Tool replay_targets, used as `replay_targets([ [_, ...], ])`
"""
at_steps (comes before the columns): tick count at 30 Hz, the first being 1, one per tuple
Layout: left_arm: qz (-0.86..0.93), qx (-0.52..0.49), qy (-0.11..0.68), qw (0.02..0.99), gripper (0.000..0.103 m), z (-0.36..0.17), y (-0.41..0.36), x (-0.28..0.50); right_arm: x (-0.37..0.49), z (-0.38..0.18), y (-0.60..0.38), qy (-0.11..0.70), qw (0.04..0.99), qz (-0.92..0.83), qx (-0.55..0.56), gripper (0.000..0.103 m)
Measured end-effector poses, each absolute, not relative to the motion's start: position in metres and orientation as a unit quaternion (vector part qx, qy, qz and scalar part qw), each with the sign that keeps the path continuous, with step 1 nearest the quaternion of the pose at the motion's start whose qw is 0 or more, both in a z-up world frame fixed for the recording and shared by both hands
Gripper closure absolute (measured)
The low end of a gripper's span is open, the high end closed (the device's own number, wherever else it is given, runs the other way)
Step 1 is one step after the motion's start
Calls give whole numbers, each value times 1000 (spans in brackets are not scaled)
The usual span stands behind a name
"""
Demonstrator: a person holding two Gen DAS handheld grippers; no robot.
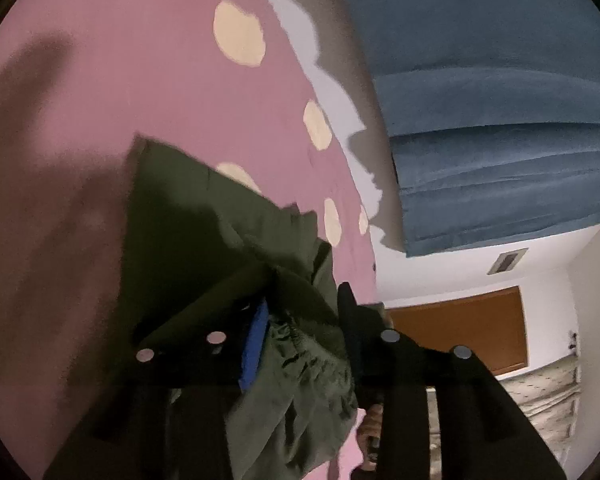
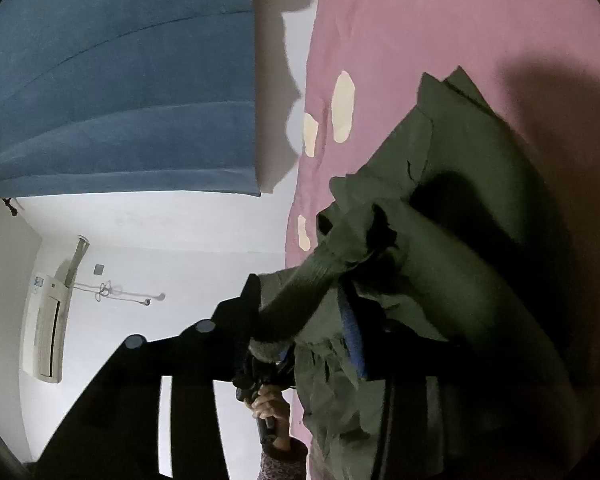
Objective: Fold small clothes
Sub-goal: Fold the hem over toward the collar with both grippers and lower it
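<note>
The left tongs [image 1: 300,320] are clenched on the gathered waistband of the dark green garment [image 1: 204,220], which fans out toward 11 o'clock over the pink spotted bedsheet [image 1: 120,60]. The right tongs [image 2: 304,312] grasp the same garment [image 2: 480,184], its cloth spreading toward 1 o'clock. A blue curtain [image 2: 120,80] hangs at 10 o'clock in the right wrist view.

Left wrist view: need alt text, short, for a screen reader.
The left gripper has dark green clothing bunched between its fingers, the rest of it draped onto a pink bedspread with cream spots. To the right are a blue curtain, a white wall and a brown door.
</note>
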State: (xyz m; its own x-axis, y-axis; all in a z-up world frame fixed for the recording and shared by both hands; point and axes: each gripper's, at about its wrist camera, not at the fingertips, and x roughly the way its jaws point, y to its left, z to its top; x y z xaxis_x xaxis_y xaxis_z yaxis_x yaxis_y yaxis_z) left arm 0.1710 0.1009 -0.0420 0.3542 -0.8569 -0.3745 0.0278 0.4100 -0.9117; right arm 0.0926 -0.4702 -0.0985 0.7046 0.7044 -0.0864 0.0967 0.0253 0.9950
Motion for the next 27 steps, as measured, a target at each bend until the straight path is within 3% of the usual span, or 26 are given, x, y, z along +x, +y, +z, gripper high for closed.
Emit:
replay_targets([
  [3, -314, -413, 456, 724, 60, -27, 111, 167, 87, -92, -476, 291, 654, 236, 657, 48],
  [6, -305, -358, 439, 766, 46, -11, 119, 163, 77, -77, -487, 288, 681, 231, 632, 46],
  [8, -297, -295, 420, 805, 34, 1, 118, 160, 75, -59, -493, 303, 730, 211, 575, 44],
  [11, -305, -178, 400, 846, 29, 11, 100, 155, 76, -38, -495, 330, 788, 186, 486, 40],
  [16, -330, 6, 387, 861, 29, 4, 51, 158, 103, -13, -471, 398, 859, 156, 280, 40],
  [18, -340, 30, 393, 854, 29, -3, 38, 169, 119, -9, -456, 415, 873, 159, 200, 39],
  [25, -373, 30, 438, 817, 29, -21, 6, 207, 155, -20, -439, 437, 868, 191, 139, 36],
  [27, -386, 48, 440, 810, 39, -24, -5, 205, 167, -25, -432, 441, 862, 205, 140, 36],
])
